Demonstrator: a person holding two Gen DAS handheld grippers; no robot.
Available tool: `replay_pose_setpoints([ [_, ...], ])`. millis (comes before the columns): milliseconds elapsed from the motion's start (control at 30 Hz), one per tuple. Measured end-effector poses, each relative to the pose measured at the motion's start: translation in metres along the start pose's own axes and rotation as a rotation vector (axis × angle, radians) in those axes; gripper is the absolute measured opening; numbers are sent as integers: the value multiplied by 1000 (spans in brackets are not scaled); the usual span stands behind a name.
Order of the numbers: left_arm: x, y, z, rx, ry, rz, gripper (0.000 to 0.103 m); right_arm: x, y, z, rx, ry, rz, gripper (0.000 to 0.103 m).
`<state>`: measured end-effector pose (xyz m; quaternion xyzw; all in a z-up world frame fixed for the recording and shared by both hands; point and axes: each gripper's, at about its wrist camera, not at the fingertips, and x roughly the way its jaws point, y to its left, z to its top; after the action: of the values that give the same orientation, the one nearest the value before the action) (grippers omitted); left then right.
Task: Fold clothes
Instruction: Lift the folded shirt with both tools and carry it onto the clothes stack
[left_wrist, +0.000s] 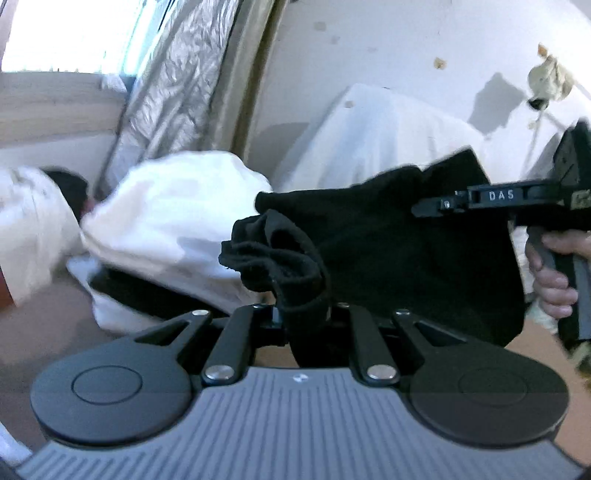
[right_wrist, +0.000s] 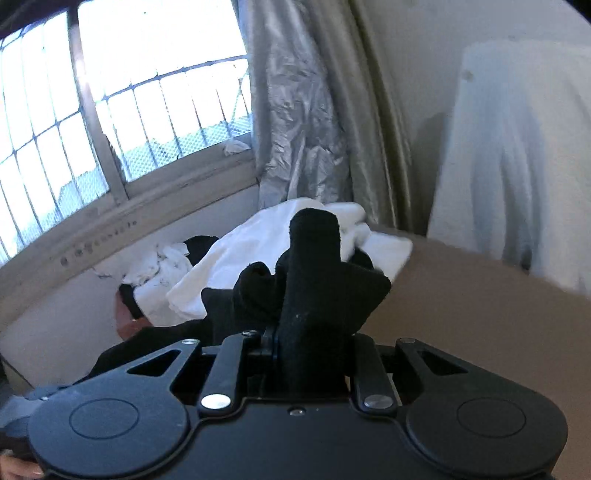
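A black garment (left_wrist: 388, 251) hangs stretched in the air between my two grippers. My left gripper (left_wrist: 301, 314) is shut on one bunched corner of it. My right gripper (right_wrist: 306, 325) is shut on another corner, and the cloth (right_wrist: 314, 280) bunches up over its fingers and hides them. In the left wrist view the right gripper (left_wrist: 436, 206) comes in from the right, held by a hand, with its tip on the garment's upper edge. The cloth is lifted above the brown surface (right_wrist: 461, 314).
A pile of white clothes (left_wrist: 173, 218) with some dark items lies at the back left; it also shows in the right wrist view (right_wrist: 258, 251). A white draped cloth (right_wrist: 517, 155) stands at the right by the wall. A silver curtain (right_wrist: 303, 110) and a barred window (right_wrist: 110, 92) are behind.
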<state>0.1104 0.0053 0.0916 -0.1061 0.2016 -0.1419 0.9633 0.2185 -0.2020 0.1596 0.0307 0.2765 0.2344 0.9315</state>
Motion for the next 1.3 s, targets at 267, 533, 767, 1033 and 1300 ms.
replay_pose_setpoints([
  [267,39,19,68,74,-186,160,11,88,-16,91,-99,-184,96,21],
  [533,137,105,13,-363,23,194,27,240,-27,118,-55,-213,-239,64],
  [767,88,151,6,-373,-87,174,46,193,-98,23,420,-163,-99,67],
  [1033,141,174,54,-248,22,161,61,220,-127,-21,850,-110,264,86],
  [1300,183,163,86,-113,132,199,13,234,-84,63,383,-295,34,19],
])
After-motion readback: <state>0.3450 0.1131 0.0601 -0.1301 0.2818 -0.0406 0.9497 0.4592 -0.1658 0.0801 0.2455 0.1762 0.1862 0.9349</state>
